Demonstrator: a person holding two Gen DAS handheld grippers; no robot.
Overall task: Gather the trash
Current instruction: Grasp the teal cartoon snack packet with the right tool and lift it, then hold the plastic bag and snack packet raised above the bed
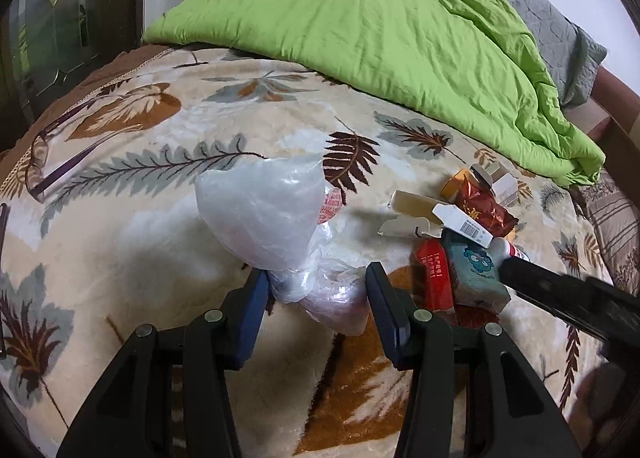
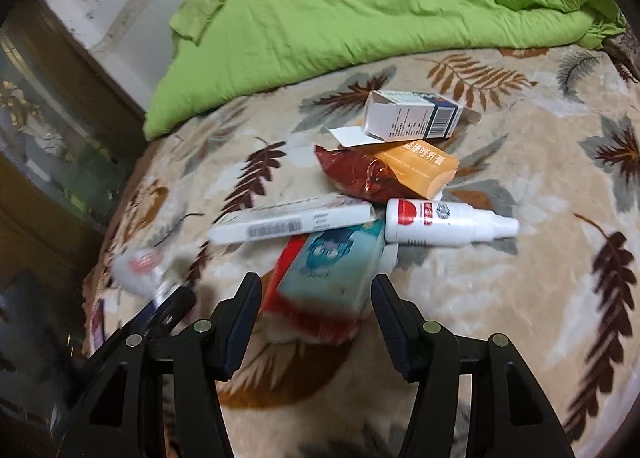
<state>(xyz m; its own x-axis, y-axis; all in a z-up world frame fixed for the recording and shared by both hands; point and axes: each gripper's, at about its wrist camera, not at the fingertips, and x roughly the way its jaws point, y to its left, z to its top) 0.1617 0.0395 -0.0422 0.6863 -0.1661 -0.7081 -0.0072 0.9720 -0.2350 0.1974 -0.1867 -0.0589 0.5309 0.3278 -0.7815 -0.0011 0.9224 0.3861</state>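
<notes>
My left gripper [image 1: 316, 290] pinches the gathered neck of a thin, crinkly clear plastic bag [image 1: 264, 214], lifting it off the plush leaf-print blanket [image 1: 140, 218] on the bed, probably to receive the trash. My right gripper [image 2: 316, 290] hangs with jaws apart and nothing between them, just above the trash pile: a soft teal tissue pack [image 2: 336, 266], a smooth white spray bottle [image 2: 444, 222], flat cardboard boxes and a glossy red foil wrapper [image 2: 352, 174].
</notes>
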